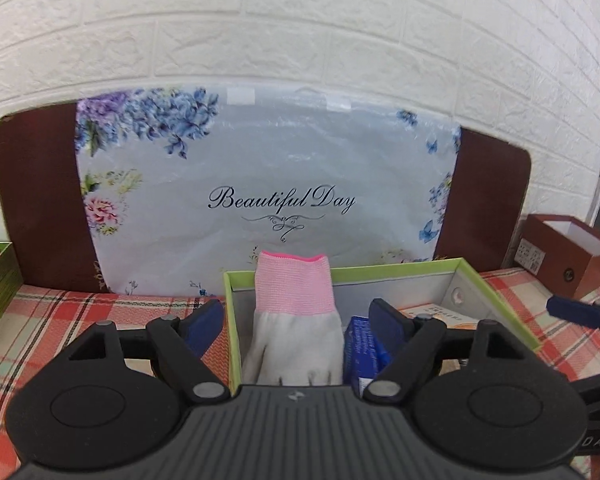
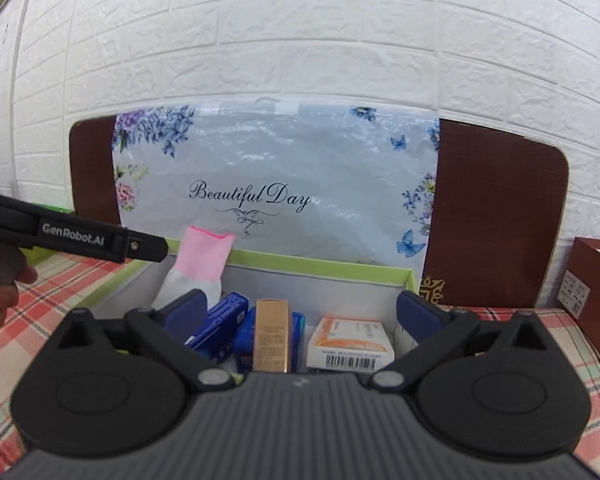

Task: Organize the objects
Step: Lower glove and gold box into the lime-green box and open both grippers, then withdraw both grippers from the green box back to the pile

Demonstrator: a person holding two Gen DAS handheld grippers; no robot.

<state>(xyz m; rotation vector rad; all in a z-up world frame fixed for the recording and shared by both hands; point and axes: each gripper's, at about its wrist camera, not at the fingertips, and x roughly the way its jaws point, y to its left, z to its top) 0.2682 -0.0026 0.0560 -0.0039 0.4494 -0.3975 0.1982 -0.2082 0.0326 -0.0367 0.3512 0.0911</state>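
The glove's [image 1: 296, 320] fingers vanish behind the left gripper's [image 1: 298, 320] body.

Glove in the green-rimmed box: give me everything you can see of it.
The glove looks knitted, with a white body and a pink ribbed cuff edged in brighter pink. It stands cuff up, fingers down, in the left end of the green-rimmed box, the cuff rising above the box's rim and leaning at its back wall. A blue carton sits right beside it; contact is unclear. It lies between the left gripper's open jaws, which do not press on it. Its fingertips are hidden.
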